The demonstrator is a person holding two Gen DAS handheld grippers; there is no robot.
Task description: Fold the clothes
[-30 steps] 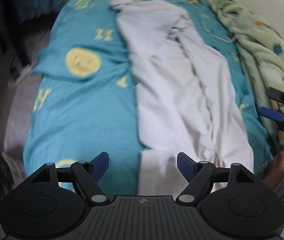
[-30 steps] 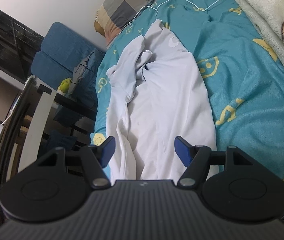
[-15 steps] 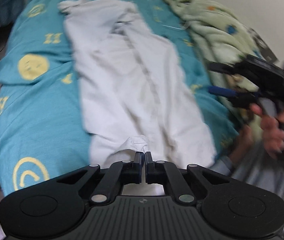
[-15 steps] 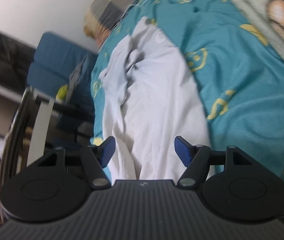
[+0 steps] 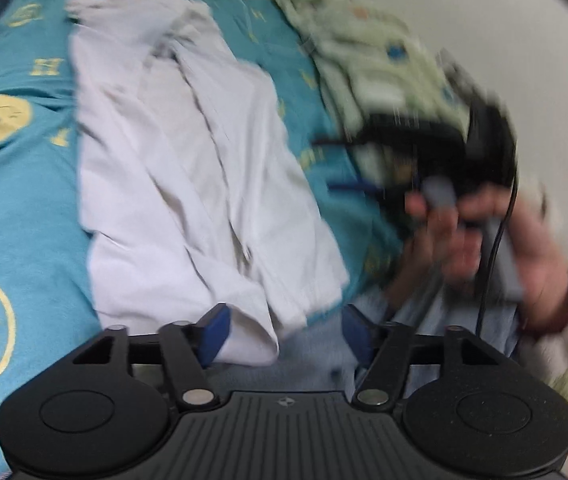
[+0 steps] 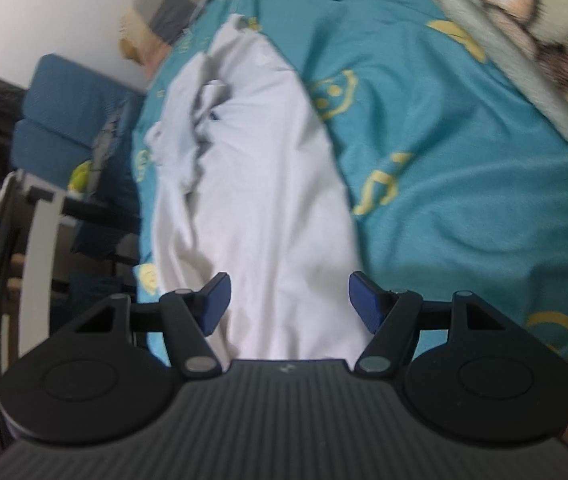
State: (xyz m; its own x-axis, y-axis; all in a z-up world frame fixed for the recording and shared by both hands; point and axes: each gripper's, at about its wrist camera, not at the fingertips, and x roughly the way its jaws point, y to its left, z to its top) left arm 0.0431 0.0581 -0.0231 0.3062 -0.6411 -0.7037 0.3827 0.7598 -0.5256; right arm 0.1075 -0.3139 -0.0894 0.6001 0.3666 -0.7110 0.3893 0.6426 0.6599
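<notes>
While the white shirt (image 5: 187, 152) lies lengthwise and rumpled on the teal bedsheet (image 5: 15, 208), the left gripper (image 5: 284, 330) hangs over its near hem, jaws wide apart, holding nothing. Likewise the right gripper (image 6: 288, 302) gapes empty above the cloth.

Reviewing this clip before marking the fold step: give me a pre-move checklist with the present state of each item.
1. Left hand-held gripper open: ok, jaws wide apart.
2. Right hand-held gripper open: ok, nothing held.
3. White garment lying on the bedsheet: ok, but rumpled and not flat.
4. Near hem between the left jaws: ok, a corner lies there, ungripped.
5. Green blanket apart from the garment: ok.
6. Sharp view: not ok, both pictures are blurred.
</notes>
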